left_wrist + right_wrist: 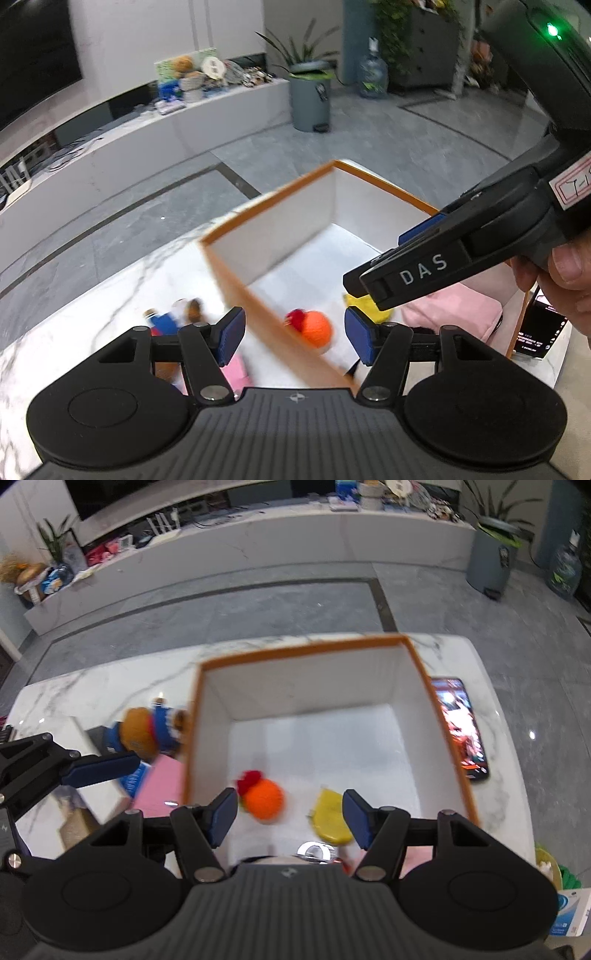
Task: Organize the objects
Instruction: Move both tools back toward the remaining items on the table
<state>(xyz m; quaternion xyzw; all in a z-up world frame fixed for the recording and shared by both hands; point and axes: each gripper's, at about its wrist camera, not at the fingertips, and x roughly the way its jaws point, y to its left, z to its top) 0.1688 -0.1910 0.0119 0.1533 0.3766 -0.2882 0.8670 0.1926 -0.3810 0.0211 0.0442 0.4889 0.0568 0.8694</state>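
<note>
An orange-rimmed white box (pixel 417 686) stands on the marble table (pixel 92 686); it also shows in the left wrist view (pixel 266 236). Inside lie an orange knitted ball with a red tuft (pixel 264 799) (pixel 314 326) and a yellow piece (pixel 330 814) (pixel 364 301). A plush bear in blue (pixel 151 733) (pixel 173 314) lies left of the box on the table. My right gripper (pixel 290 814) is open and empty above the box's near side. My left gripper (pixel 293 334) is open and empty, straddling the box's left wall. The right gripper (pixel 388 269) crosses the left wrist view.
A lit phone (pixel 460 725) lies on the table right of the box. Pink items (pixel 162 782) and a blue packet (pixel 133 781) lie left of it. A pink cushion (pixel 454 314) sits on the right. A grey bin (pixel 308 96) stands on the floor beyond.
</note>
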